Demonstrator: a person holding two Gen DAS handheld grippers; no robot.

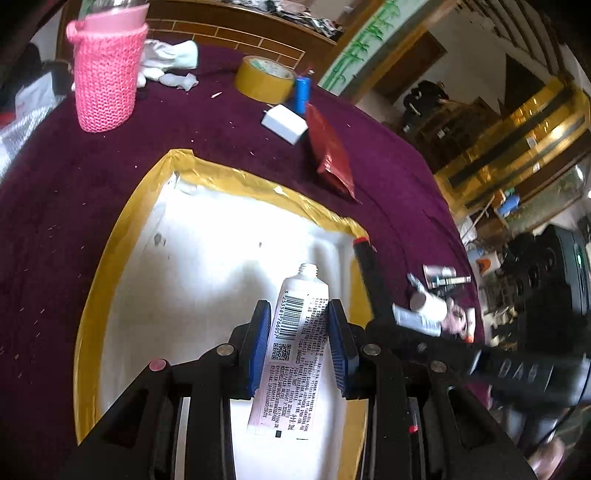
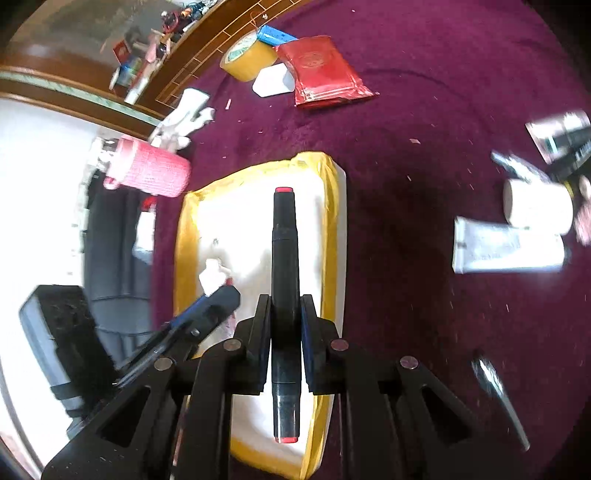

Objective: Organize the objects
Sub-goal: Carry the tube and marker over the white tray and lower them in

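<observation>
A deep purple cloth [image 1: 229,155] covers the tabletop, speckled all over with pale crumbs. Beyond its far edge runs a brown wooden panel [image 1: 236,33] with thin lines set out like bricks. Off to the right, a cream strip painted with green bamboo [image 1: 354,55] climbs along a wooden frame. Further right, gold-trimmed shelving [image 1: 517,136] shines under bright light, with dark clutter below it. In the right wrist view, a white wall [image 2: 40,162] glows bright on the left.
</observation>
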